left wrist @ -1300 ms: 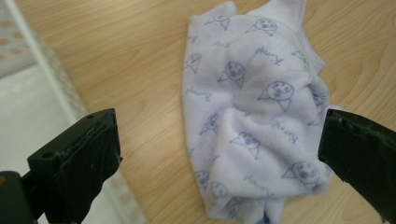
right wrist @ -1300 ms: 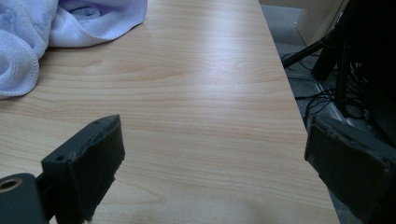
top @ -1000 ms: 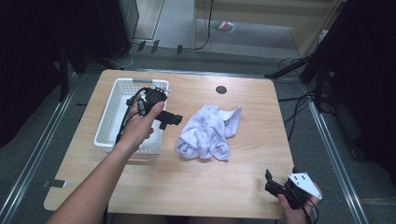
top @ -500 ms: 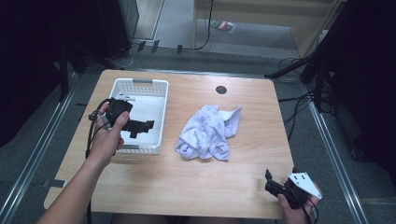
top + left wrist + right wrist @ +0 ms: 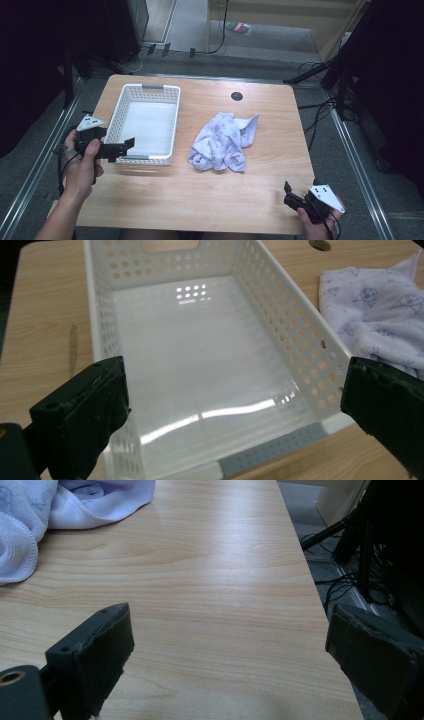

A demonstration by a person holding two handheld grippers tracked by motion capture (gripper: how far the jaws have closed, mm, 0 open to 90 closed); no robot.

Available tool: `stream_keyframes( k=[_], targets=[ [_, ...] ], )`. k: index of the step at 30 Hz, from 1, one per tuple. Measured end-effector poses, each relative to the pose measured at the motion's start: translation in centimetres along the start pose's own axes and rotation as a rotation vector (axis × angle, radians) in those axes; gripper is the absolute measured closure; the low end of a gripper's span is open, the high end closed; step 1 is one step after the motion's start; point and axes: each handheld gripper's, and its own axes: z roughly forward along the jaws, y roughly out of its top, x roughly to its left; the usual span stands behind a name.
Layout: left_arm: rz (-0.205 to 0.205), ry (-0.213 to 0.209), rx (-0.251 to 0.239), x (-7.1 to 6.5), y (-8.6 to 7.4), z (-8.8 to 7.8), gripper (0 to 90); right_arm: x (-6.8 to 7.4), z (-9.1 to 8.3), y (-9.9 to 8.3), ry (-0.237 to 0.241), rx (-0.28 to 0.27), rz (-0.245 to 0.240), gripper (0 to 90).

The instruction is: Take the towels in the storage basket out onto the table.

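Note:
An empty white perforated basket (image 5: 150, 89) stands on the left half of the wooden table. To its right lies a crumpled pale lilac printed cloth (image 5: 222, 142). My left gripper (image 5: 122, 148) hovers at the basket's near left corner, open and holding nothing. The left gripper view looks into the basket (image 5: 290, 325) between the wide-apart jaws of that gripper (image 5: 235, 425), with the cloth (image 5: 380, 310) at the upper right. My right gripper (image 5: 292, 197) rests open at the table's near right corner. The right gripper view has its jaws (image 5: 230, 660) over bare wood, the cloth (image 5: 60, 505) far off at upper left.
A round cable hole (image 5: 236, 95) sits in the tabletop behind the cloth. Bare wood (image 5: 200, 195) runs along the front of the table between the two hands. The table's right edge (image 5: 320, 595) drops off close to the right gripper, with cables and stands on the floor beyond.
My left gripper has drawn back leftward and toward the person, from beside the cloth, across the basket, to the basket's near left corner. The right gripper and the cloth have not moved.

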Motion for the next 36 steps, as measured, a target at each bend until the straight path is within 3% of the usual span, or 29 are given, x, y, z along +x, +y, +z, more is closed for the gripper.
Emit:
stream_keyframes(
  k=[6, 9, 13, 17, 21, 26, 31, 36],
  targets=[
    [-0.015, 0.010, -0.056, 1.4, -2.7, -1.2, 0.0, 0.0, 0.0, 0.0, -0.001, 0.001, 0.001, 5.3],
    [-0.042, -0.026, -0.113, 2.2, -4.1, -1.6, 0.0, 0.0, 0.0, 0.0, -0.001, 0.002, 0.001, 5.4],
    [-0.065, -0.012, -0.169, 3.2, -6.2, -1.8, 0.0, 0.0, 0.0, 0.0, -0.002, 0.003, 0.000, 5.4],
    [-0.062, -0.001, -0.203, 4.3, -8.1, -2.0, 0.0, 0.0, 0.0, 0.0, -0.001, 0.004, 0.002, 5.4],
    [-0.068, 0.025, -0.207, 5.6, -10.1, -1.7, 0.0, 0.0, 0.0, 0.0, -0.002, 0.003, 0.000, 5.4],
    [-0.109, 0.057, -0.173, 7.4, -12.5, -1.0, 0.0, 0.0, 0.0, 0.0, 0.000, 0.004, 0.004, 5.4],
    [-0.072, 0.103, -0.143, 8.1, -13.7, -0.8, 0.0, 0.0, 0.0, 0.0, 0.000, 0.004, 0.002, 5.4],
    [-0.072, 0.082, -0.142, 8.2, -14.0, -0.4, 0.0, 0.0, 0.0, 0.0, 0.003, 0.001, 0.005, 5.4]
  ],
)
